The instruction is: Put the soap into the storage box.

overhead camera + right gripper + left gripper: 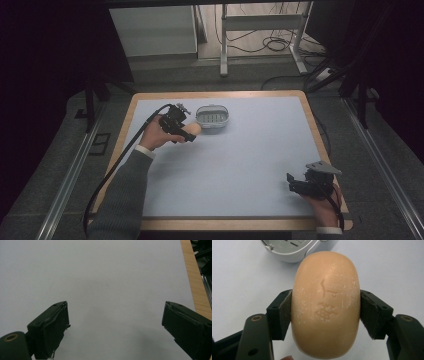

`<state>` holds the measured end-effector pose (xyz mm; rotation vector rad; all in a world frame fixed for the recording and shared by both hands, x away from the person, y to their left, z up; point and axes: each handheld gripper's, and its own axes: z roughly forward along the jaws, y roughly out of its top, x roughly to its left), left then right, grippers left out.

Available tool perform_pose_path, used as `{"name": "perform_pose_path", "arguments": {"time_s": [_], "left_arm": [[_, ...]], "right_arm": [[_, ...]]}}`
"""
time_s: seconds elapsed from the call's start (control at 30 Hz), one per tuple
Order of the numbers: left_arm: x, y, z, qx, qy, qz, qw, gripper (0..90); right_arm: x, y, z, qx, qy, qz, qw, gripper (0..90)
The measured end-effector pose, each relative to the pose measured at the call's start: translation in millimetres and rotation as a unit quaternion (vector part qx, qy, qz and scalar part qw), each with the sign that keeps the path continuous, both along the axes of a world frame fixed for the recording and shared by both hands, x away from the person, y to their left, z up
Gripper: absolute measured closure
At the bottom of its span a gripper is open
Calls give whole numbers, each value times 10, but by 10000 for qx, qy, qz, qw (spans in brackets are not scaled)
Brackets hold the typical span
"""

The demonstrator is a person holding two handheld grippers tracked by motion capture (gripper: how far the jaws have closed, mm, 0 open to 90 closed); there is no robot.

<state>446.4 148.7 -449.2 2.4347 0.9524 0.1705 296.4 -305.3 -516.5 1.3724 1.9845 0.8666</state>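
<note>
pale blue mat (250, 160), wooden table (310, 115), floor cables (272, 45)

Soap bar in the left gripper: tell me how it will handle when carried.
The soap bar looks rigid, so it should hold its shape. Its rounded, smooth sides could slip between the left gripper pads. Set down, it might rock.

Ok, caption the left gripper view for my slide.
Left gripper clamps a peach soap bar by its sides, with a grey soap dish just beyond.
</note>
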Motion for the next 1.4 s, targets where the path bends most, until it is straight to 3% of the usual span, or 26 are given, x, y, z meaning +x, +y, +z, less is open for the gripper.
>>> {"name": "perform_pose_path", "arguments": {"time_s": [0.83, 1.4], "left_arm": [[184, -157, 5, 84, -32, -113, 9999, 325], [332, -292, 118, 185, -132, -219, 9995, 325]], "right_arm": [[0, -25, -4, -14, 6, -34, 10000, 73], [1, -36, -2, -21, 7, -57, 10000, 73]]}}
